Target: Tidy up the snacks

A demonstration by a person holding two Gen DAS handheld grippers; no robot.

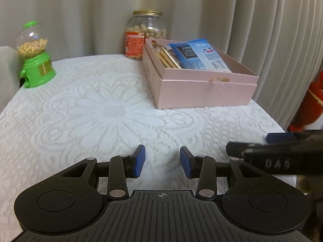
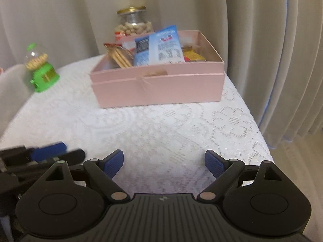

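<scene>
pink box [image 1: 203, 89] standing open on the white lace tablecloth [image 1: 97, 109], toward the far right of the table, close to the beige curtain [image 1: 272, 30]. inside it, a clear packet of biscuit sticks [image 1: 167, 57] along the left wall, a blue and white snack bag [image 1: 203, 55] leaning beside it, and, seen only from the right wrist, a yellow and red packet [image 2: 192, 56] tucked at the right end. glass jar of peanuts [image 1: 144, 33] with a gold lid just behind the box's far left corner, touching or nearly so, hard to tell which. green candy dispenser [image 1: 35, 57] with a clear dome, upright near the far left edge, well apart from the box. left gripper [image 1: 162, 162] low over bare cloth in the foreground, blue pads partly apart, nothing between them. right gripper [image 2: 164, 164] likewise over bare cloth, jaws spread wide and empty, just beside the left one and showing as a dark blurred shape at the right edge of the left view. something red [image 1: 310, 102] past the table's right edge, too cropped to identify.
</scene>
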